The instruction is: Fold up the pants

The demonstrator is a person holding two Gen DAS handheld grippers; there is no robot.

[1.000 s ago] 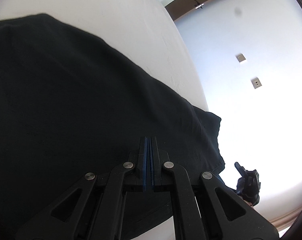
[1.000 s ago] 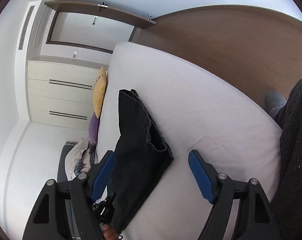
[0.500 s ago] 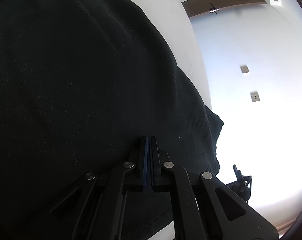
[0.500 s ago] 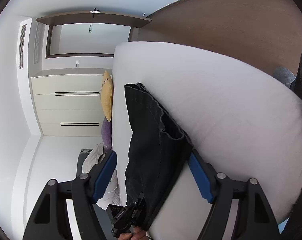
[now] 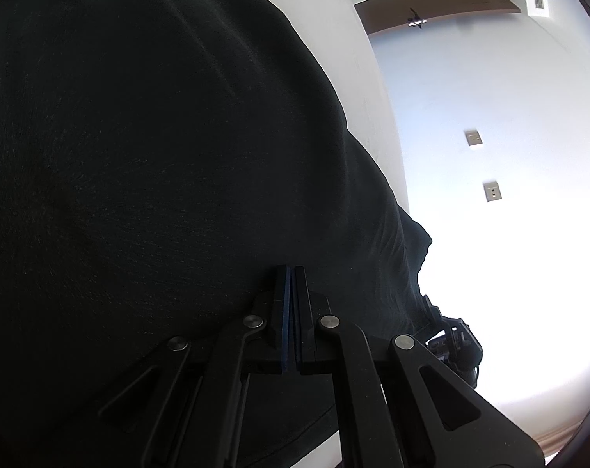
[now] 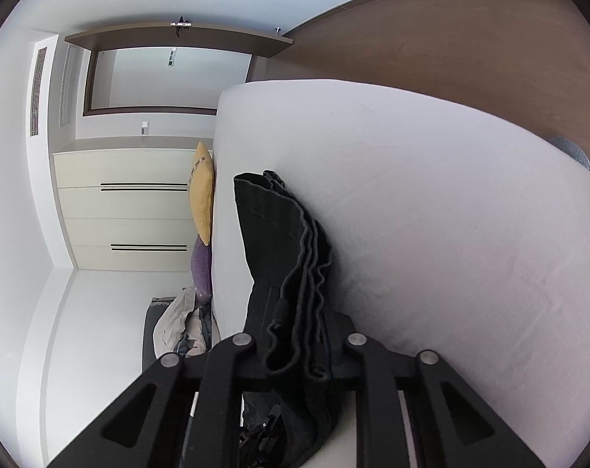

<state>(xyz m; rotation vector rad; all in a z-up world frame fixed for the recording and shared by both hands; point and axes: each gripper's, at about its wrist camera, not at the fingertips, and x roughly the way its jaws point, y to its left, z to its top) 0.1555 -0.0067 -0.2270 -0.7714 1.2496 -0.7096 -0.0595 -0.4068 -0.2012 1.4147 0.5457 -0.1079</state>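
Note:
The black pants [image 5: 158, 179] lie folded lengthwise on a white bed [image 6: 431, 214]. In the left wrist view they fill most of the frame. My left gripper [image 5: 293, 273] is shut, its blue pads pressed together at the pants' surface; whether cloth is pinched between them is hidden. In the right wrist view the pants [image 6: 279, 241] run away from me along the bed's left side. My right gripper [image 6: 299, 355] is shut on the bunched layered edge of the pants. The other gripper shows at the pants' far end [image 5: 455, 343].
A yellow pillow [image 6: 202, 191] and a purple pillow [image 6: 201, 269] lean at the bed's left edge. Crumpled clothes [image 6: 185, 323] lie on the floor beside it. A cream wardrobe [image 6: 127, 210] stands behind. A wooden floor [image 6: 451, 39] lies beyond the bed.
My right gripper has moved onto the pants' edge and shut on it; it was open a second ago. My left gripper stays shut, and the pants now fill more of its view.

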